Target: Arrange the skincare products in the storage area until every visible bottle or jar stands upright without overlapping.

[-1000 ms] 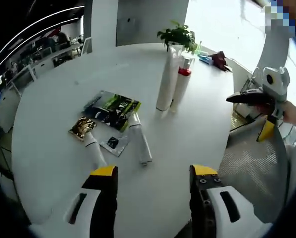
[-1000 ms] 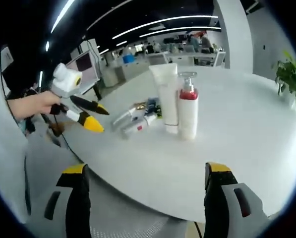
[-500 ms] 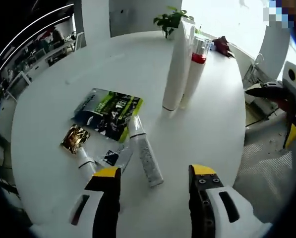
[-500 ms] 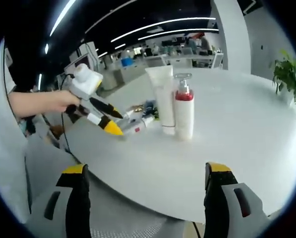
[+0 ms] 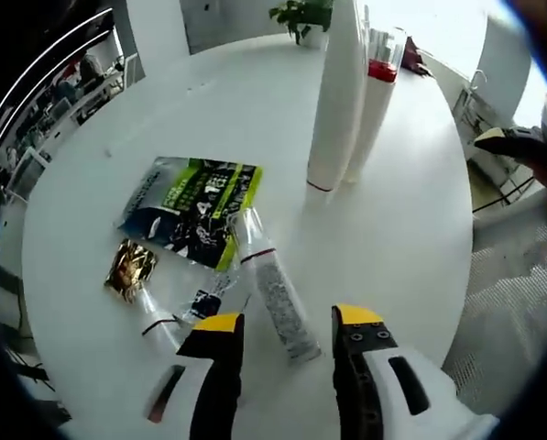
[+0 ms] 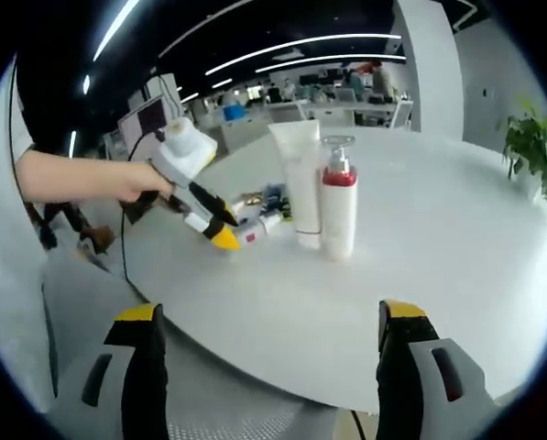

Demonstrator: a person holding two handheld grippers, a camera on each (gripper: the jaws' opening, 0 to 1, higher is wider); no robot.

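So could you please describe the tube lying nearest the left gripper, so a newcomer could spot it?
On the round white table, beside the green pouch, a clear-capped white tube lies flat, ending between the left gripper tips. Unlike the two upright containers, it lies down and bears grey print.

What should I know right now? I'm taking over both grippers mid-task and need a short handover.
Left gripper: open, jaws either side of the lying tube, not closed on it.
Right gripper: open, held back off the table.
Done: tall white tube and red-collared pump bottle stand upright, side by side.
Left: stand up that tube and the second small tube. Green sachet and gold sachet lie flat.
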